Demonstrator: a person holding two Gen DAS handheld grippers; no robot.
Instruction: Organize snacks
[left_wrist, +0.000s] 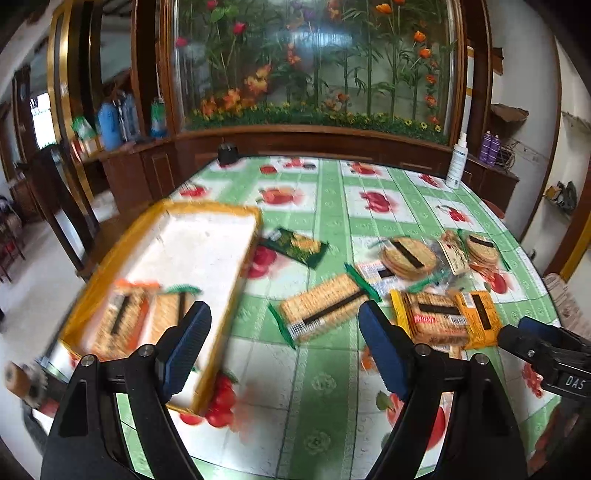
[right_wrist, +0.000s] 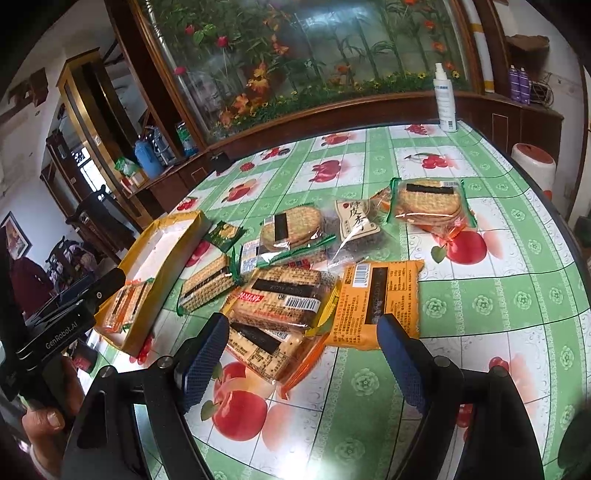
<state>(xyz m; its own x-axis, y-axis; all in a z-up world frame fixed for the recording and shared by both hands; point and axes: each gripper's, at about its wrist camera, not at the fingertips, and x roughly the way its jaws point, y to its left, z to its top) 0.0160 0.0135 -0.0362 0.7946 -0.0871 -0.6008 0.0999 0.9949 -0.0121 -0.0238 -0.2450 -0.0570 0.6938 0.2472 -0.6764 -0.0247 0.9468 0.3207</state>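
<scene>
A yellow-rimmed white box (left_wrist: 207, 247) lies at the table's left and holds two cracker packs (left_wrist: 140, 317); it also shows in the right wrist view (right_wrist: 162, 243). Several snack packs lie loose on the table: a green-edged cracker pack (left_wrist: 323, 306), round cracker packs (left_wrist: 408, 256), an orange pack (right_wrist: 382, 299) and a stack of clear cracker packs (right_wrist: 280, 299). My left gripper (left_wrist: 284, 343) is open and empty, above the table between the box and the green-edged pack. My right gripper (right_wrist: 301, 358) is open and empty, just in front of the stacked packs.
A white spray bottle (right_wrist: 445, 98) stands at the table's far right edge. A small dark green packet (left_wrist: 295, 245) lies beside the box. A dark object (left_wrist: 227, 153) sits at the table's far edge. Wooden cabinets and a chair (left_wrist: 59, 206) surround the round table.
</scene>
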